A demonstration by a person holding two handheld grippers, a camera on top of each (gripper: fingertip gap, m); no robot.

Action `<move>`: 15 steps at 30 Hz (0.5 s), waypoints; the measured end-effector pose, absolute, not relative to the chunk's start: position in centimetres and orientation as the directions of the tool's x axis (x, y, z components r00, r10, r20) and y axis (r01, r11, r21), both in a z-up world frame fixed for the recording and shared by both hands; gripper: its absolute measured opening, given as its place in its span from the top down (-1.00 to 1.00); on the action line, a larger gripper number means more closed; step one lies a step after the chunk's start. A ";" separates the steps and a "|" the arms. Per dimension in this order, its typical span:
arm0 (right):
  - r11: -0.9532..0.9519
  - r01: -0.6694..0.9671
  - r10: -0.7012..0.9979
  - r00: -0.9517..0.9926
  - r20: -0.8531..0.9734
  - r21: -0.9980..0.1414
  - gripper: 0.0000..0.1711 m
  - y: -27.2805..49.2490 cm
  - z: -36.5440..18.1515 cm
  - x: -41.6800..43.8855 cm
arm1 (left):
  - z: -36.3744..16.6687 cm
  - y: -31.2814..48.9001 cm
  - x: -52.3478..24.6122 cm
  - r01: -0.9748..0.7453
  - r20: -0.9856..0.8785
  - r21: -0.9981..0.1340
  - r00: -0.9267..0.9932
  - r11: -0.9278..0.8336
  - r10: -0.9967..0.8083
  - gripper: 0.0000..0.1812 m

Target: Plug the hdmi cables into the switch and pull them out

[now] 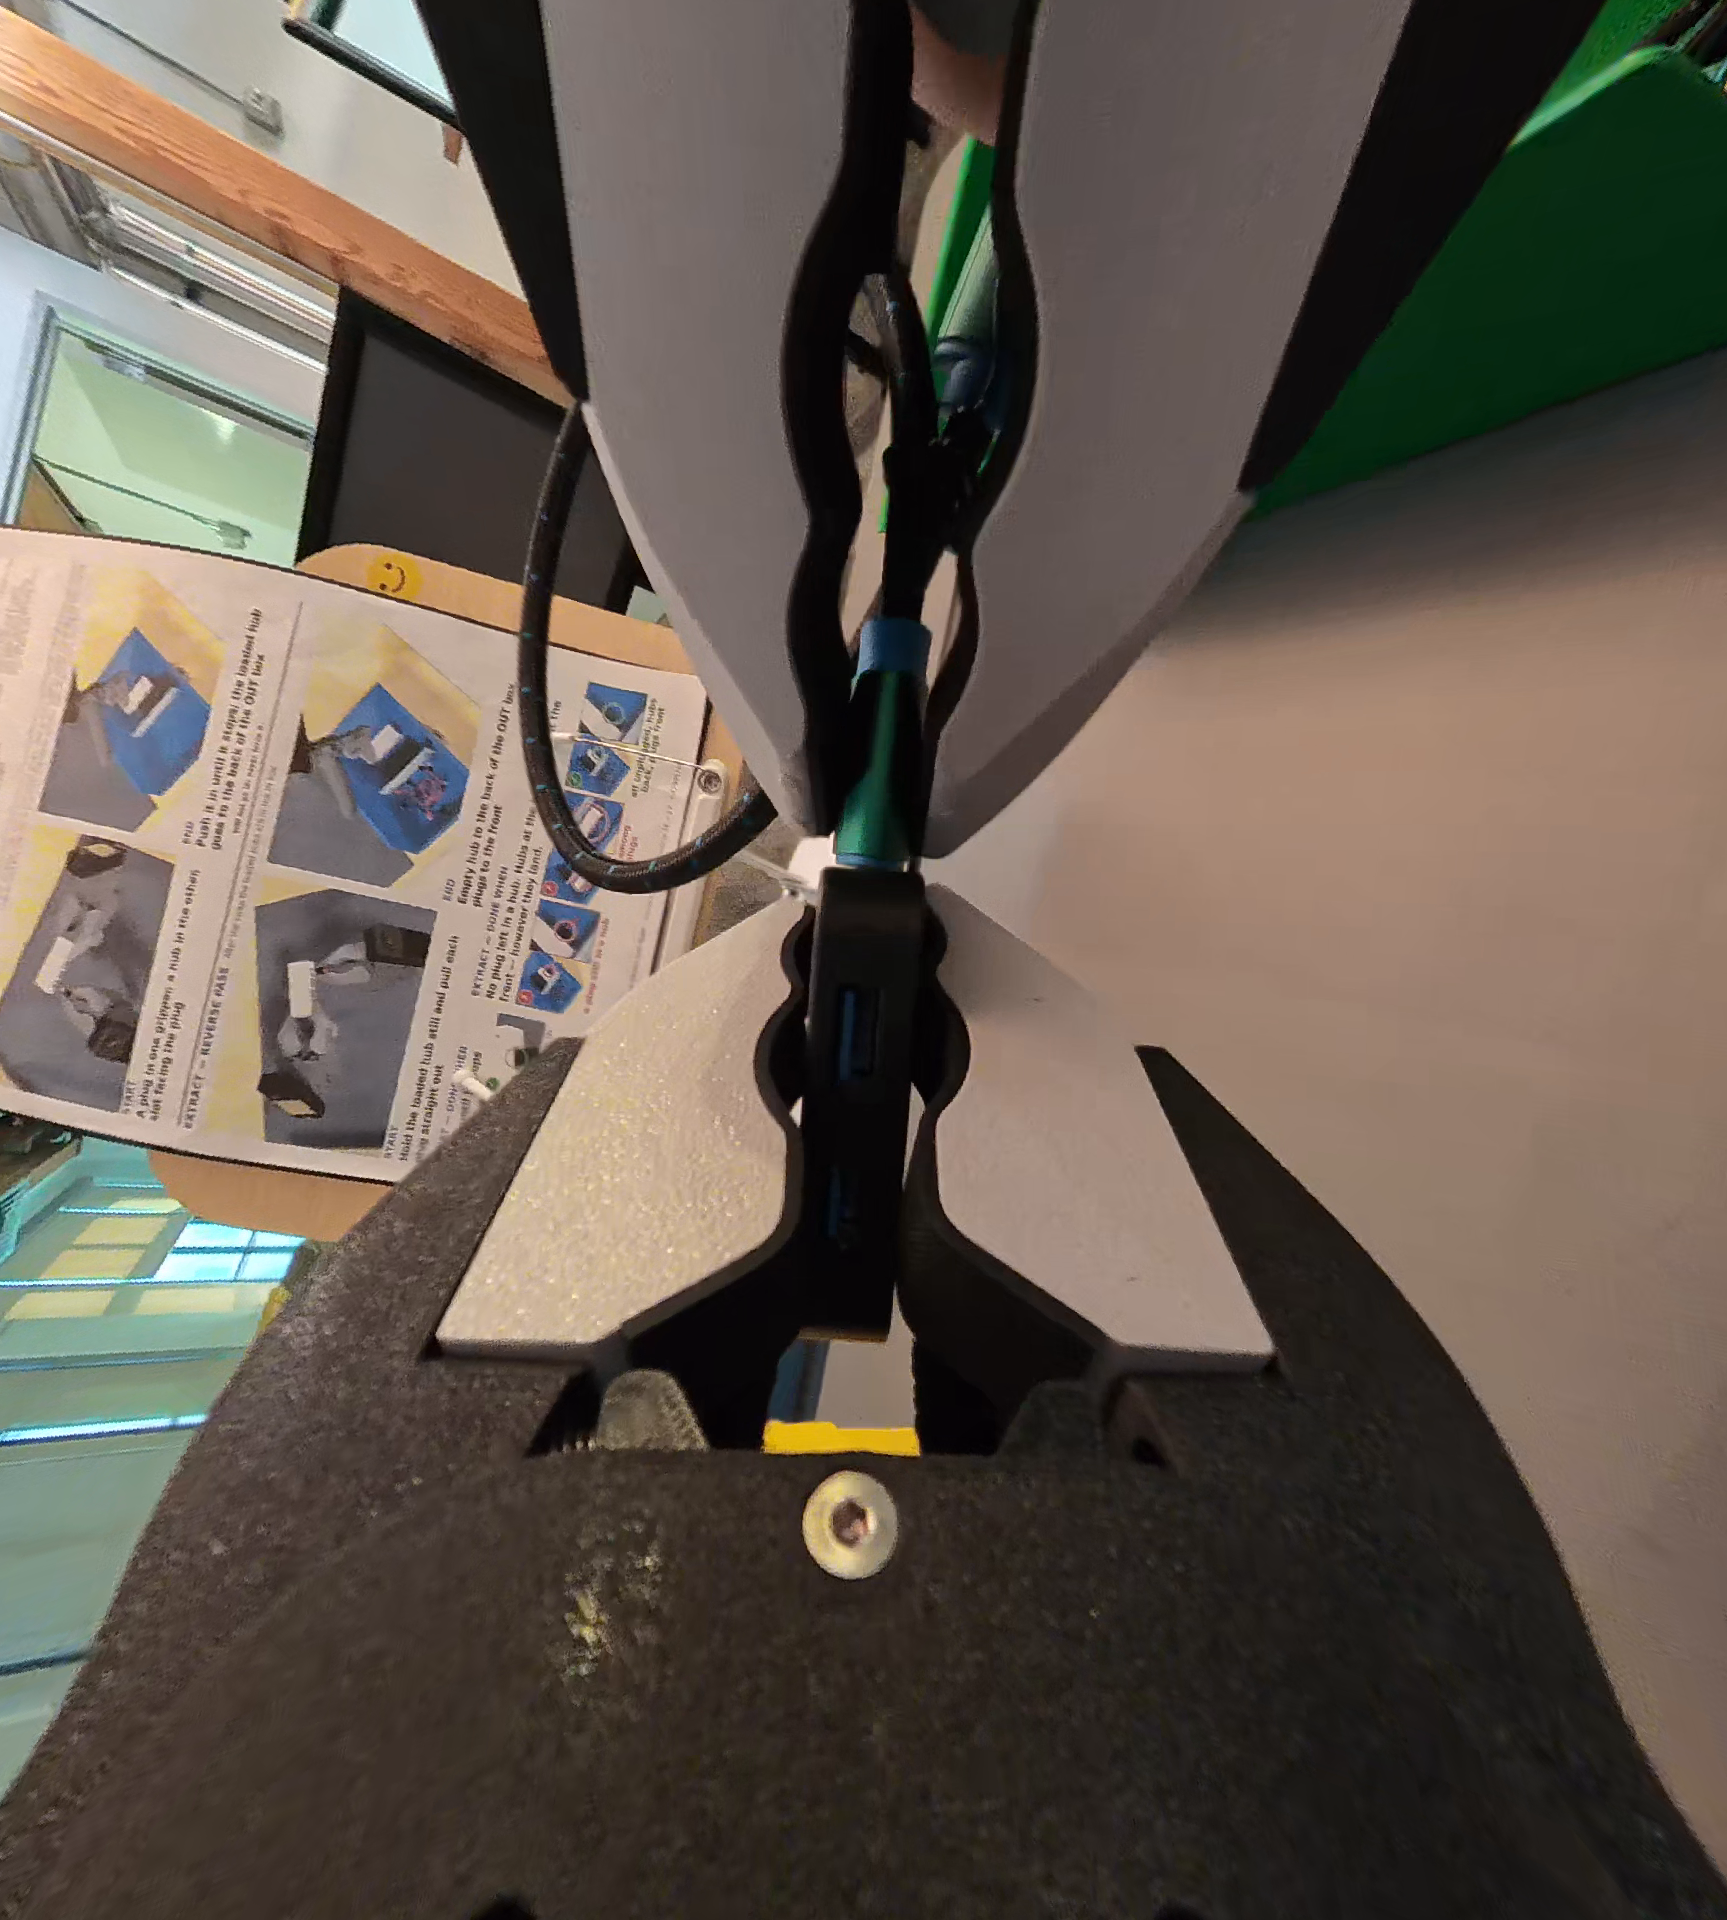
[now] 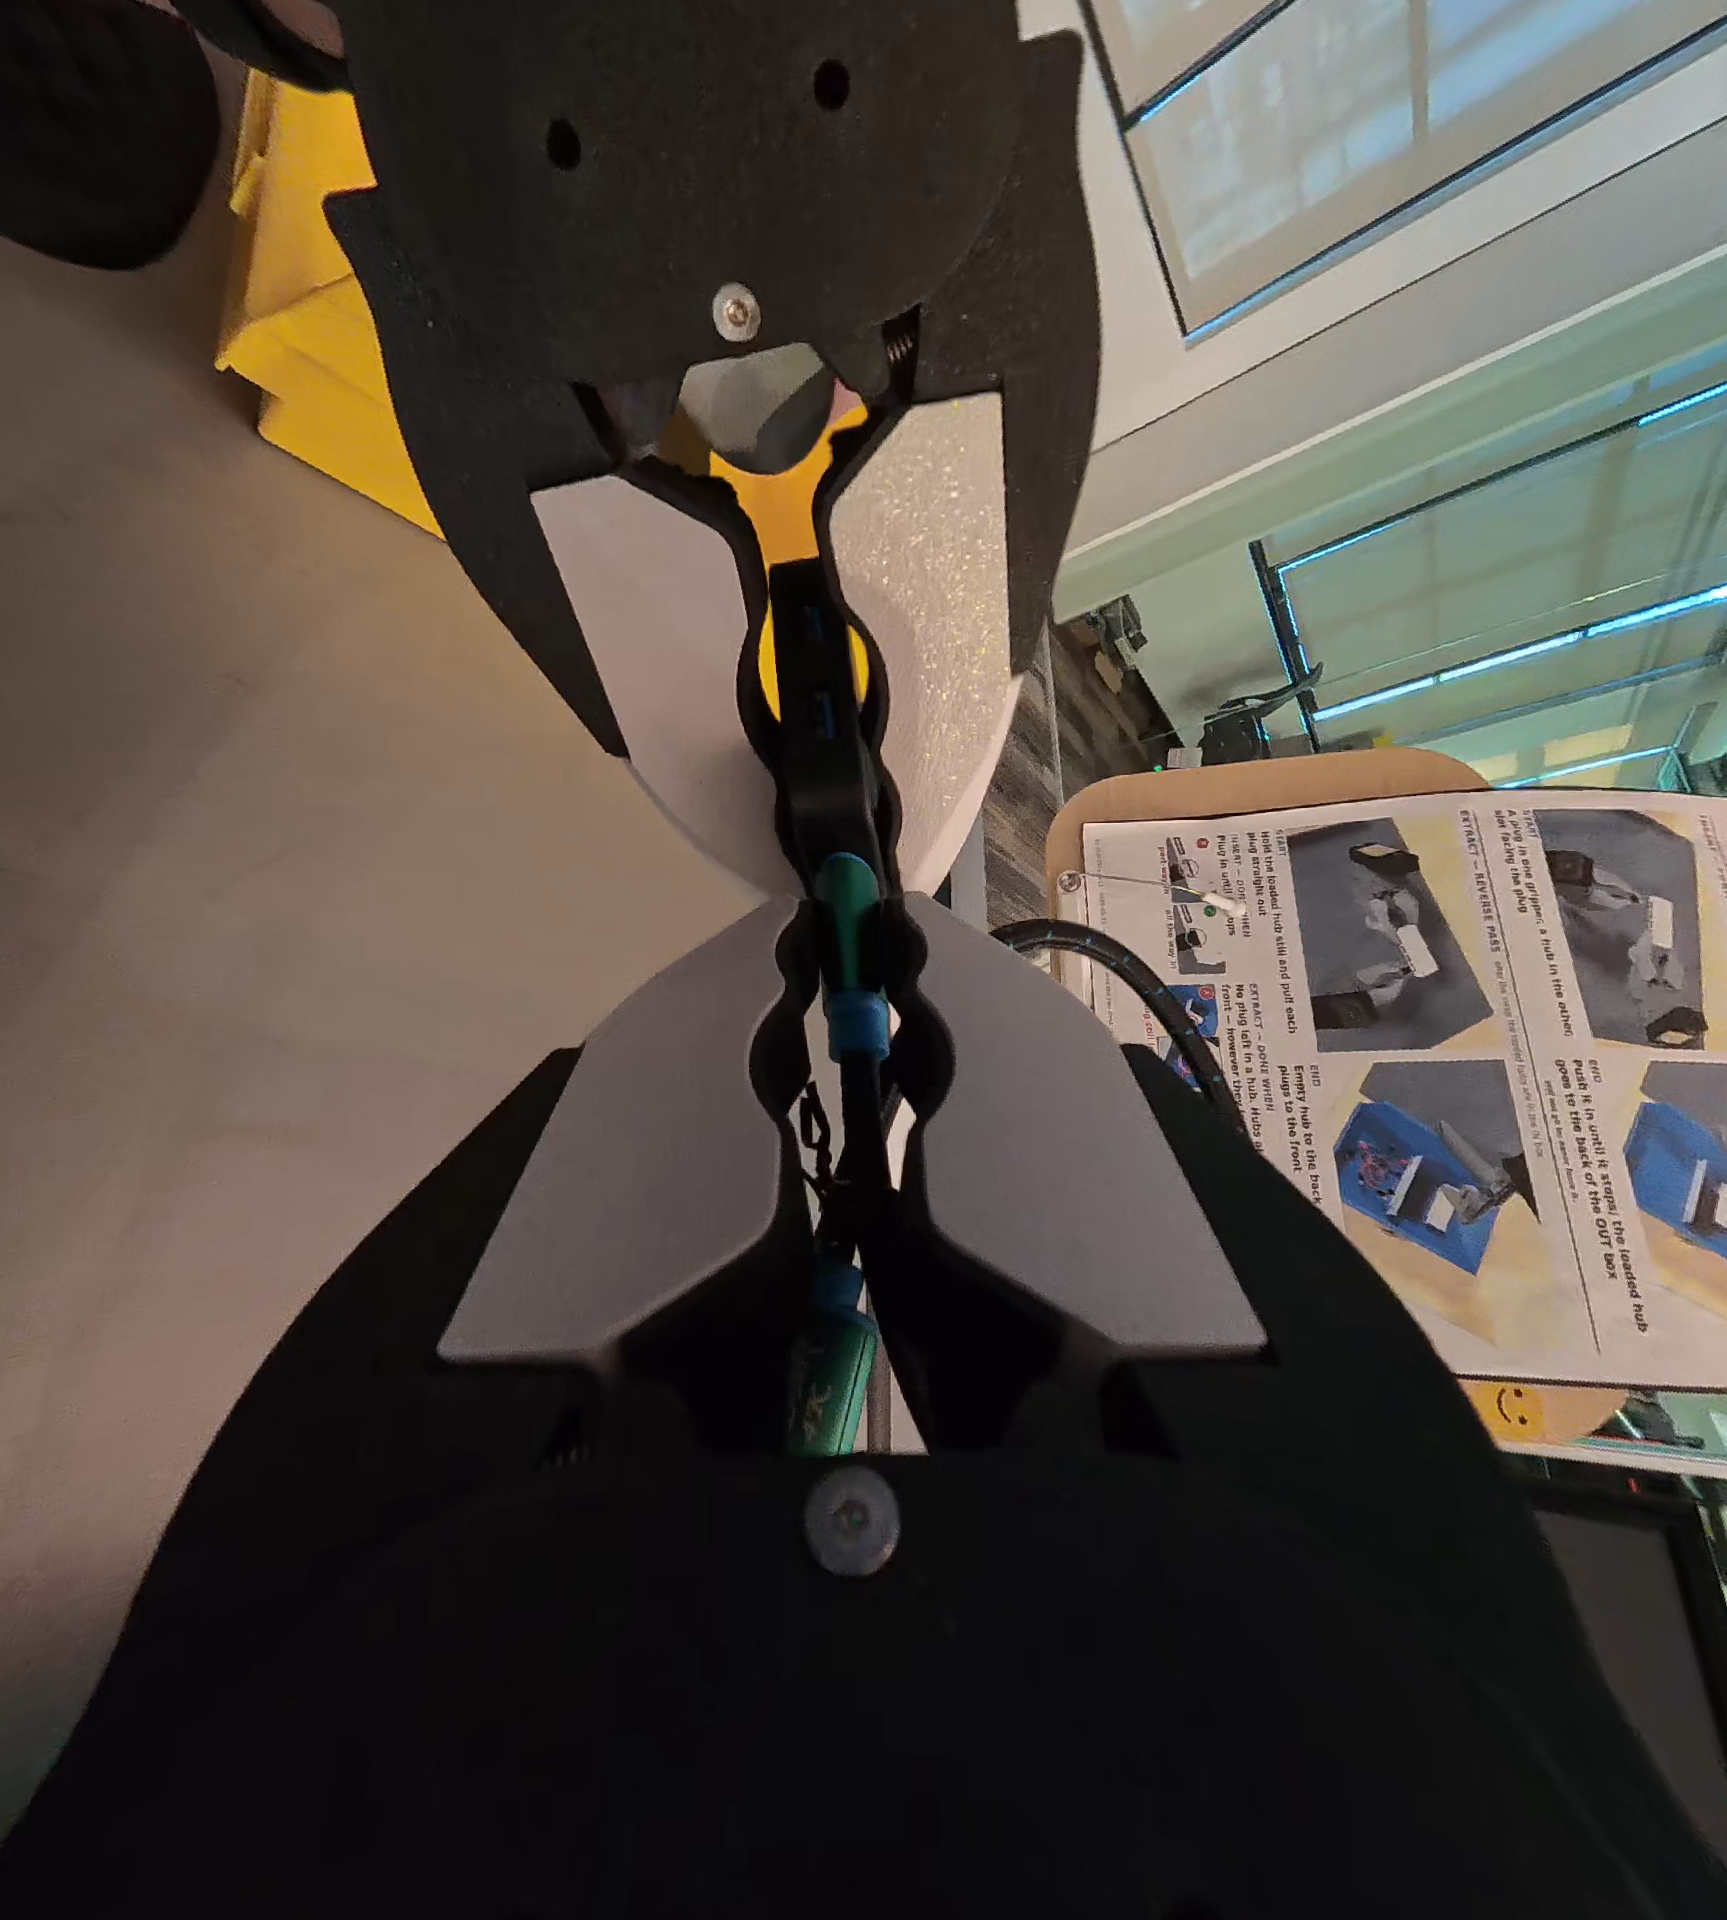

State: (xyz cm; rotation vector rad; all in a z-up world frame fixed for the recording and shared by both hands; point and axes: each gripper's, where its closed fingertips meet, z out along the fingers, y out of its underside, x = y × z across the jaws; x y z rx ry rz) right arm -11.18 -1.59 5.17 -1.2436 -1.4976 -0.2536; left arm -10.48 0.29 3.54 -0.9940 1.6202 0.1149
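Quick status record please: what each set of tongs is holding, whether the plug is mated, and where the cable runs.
left tongs: shut on black switch
right tongs: shut on green plug
plug state: its tip meets the switch end; depth cannot be told
cable: black braided, loops beside the right tongs
background: instruction sheet on a board

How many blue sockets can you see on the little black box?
2: both sit along the narrow face of the black box, one nearer the green plug, the other farther back. Other faces are hidden, so more may exist.
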 end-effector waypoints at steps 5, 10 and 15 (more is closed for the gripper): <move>0.414 0.803 0.541 0.161 0.825 -0.428 0.83 -1.4 5.0 -10.8 | 3.5 0.5 -10.4 -0.655 -0.873 -0.383 0.027 0.651 -0.487 0.83; 0.421 0.799 0.550 0.150 0.822 -0.428 0.82 -1.6 5.1 -10.5 | 3.7 0.1 -10.3 -0.645 -0.887 -0.361 0.014 0.673 -0.462 0.83; 0.413 0.806 0.569 0.136 0.811 -0.424 0.82 -2.0 4.9 -10.3 | 3.6 -0.2 -10.3 -0.642 -0.885 -0.355 -0.004 0.680 -0.466 0.83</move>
